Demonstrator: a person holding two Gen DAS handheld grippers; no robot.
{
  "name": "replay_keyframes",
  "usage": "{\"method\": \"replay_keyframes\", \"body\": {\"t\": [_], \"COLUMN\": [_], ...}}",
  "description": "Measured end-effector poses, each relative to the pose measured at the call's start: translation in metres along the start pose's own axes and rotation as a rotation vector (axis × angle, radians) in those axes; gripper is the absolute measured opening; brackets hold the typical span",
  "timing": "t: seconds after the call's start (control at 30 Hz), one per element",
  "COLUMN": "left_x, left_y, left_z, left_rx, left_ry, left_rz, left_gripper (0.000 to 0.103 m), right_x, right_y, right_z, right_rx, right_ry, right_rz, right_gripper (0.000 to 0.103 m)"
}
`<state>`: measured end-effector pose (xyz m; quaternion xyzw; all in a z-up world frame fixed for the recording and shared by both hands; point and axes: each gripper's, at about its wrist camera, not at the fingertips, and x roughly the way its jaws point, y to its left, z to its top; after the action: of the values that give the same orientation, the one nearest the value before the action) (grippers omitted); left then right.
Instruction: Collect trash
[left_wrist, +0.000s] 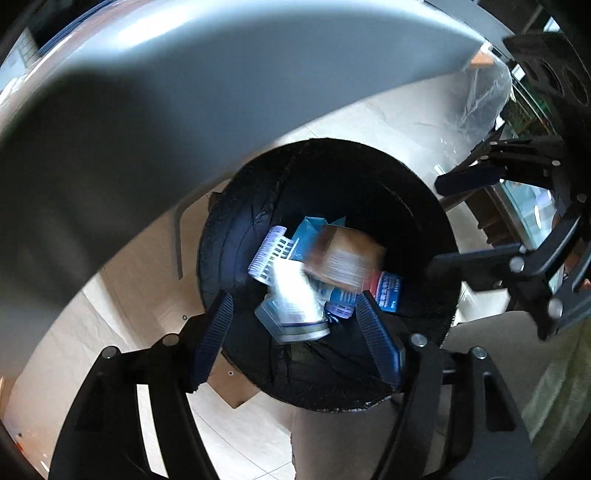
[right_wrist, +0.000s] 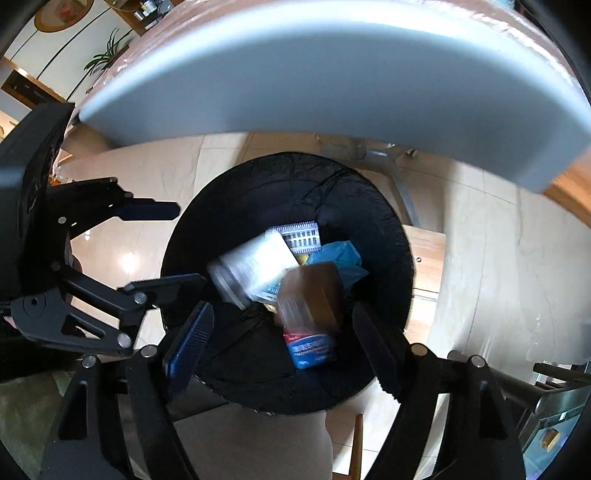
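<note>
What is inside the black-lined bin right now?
Inside the bin: a blurred brown box and white container on top, a lavender ridged piece, blue wrapper and a red-and-blue packet. Anything beneath them, and the bin's bottom, is covered.

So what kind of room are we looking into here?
Probably a home living or dining area: pale tiled floor, a potted plant by the wall, a grey-edged table, and beneath it a black-lined trash bin holding discarded packaging.
</note>
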<state>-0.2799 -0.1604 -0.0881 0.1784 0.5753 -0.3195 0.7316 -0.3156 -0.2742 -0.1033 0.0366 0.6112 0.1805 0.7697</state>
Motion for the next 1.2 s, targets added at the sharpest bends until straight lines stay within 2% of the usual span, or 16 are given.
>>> {"method": "replay_keyframes", "body": {"t": [0.2,0.3,0.4,0.47,0.53,0.67,0.8,0.97,1.2], "left_x": [-0.059,-0.106,-0.146,-0.167,-0.185,-0.204,-0.214,-0.211,-0.197], "left_y": [-0.001,0.0,0.017,0.034,0.05,0.071,0.085,0.109,0.151], "left_z": [-0.002,0.006,0.021,0.038,0.048,0.059,0.068,0.092,0.108], "left_rx": [-0.005,0.002,-0.016,-0.062,-0.115,-0.186,-0.226,-0.289,-0.392], "left_ry": [-0.095,-0.199,-0.311,-0.382,-0.444,-0.547,-0.636,-0.646,-0.623], "left_rz": [-0.046,-0.056,-0.056,-0.031,-0.039,0.018,0.131,0.194,0.257], "left_gripper": [0.07,0.085,0.096,0.097,0.097,0.097,0.097,0.097,0.097], "right_x": [-0.063,-0.103,-0.131,-0.147,-0.158,-0.174,-0.185,-0.183,-0.168], "right_y": [0.007,0.011,0.005,-0.001,-0.007,-0.013,-0.016,-0.035,-0.083], "right_z": [0.0,0.016,0.037,0.057,0.075,0.097,0.112,0.132,0.172], "right_rx": [-0.019,-0.033,-0.016,0.011,0.032,0.041,0.059,0.097,0.157], "right_ry": [-0.115,-0.221,-0.322,-0.383,-0.427,-0.503,-0.583,-0.628,-0.612], "right_rz": [0.025,0.021,0.002,0.006,-0.002,-0.051,-0.119,-0.194,-0.245], "right_gripper": [0.08,0.087,0.094,0.094,0.094,0.094,0.099,0.099,0.099]}}
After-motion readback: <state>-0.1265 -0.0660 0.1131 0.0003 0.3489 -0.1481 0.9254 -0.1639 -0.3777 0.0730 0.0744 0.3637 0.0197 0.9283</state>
